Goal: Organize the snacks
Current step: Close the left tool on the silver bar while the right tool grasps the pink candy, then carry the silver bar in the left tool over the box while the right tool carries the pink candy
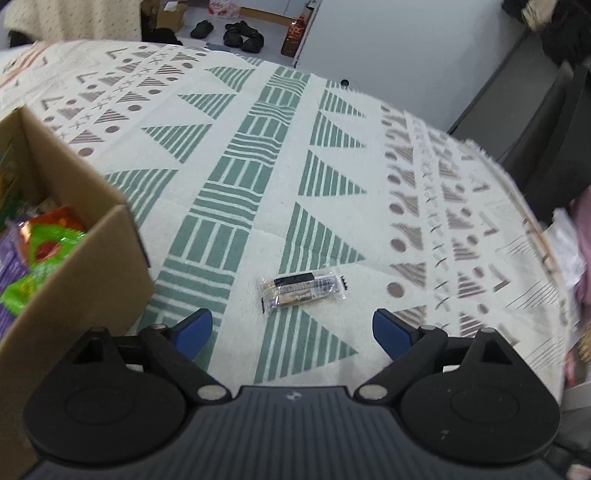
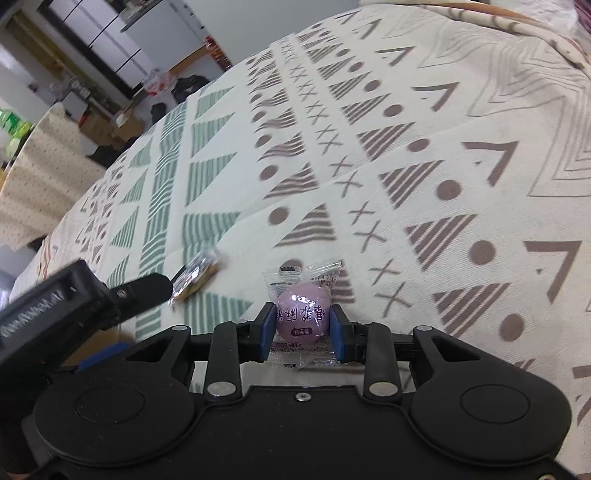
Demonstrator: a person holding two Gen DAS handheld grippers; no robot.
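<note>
Right gripper (image 2: 303, 328): blue pads clamped on a round purple candy in clear wrapper (image 2: 303, 318), resting on the patterned cream tablecloth (image 1: 351, 122). Left gripper (image 1: 292, 326): jaws spread wide (nothing between them) above a clear-wrapped biscuit packet (image 1: 303, 288), beside a brown cardboard box (image 1: 88, 258) holding snacks.

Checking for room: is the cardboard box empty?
Not empty. The cardboard box stands open, with green, purple and orange snack packets lying inside.

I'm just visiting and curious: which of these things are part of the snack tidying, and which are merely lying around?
Part of the job:
purple ball snack, clamped in the right gripper
clear-wrapped snack bar, ahead of the open left gripper
cardboard box holding snacks

Just lying about:
patterned tablecloth
black shoes
</note>
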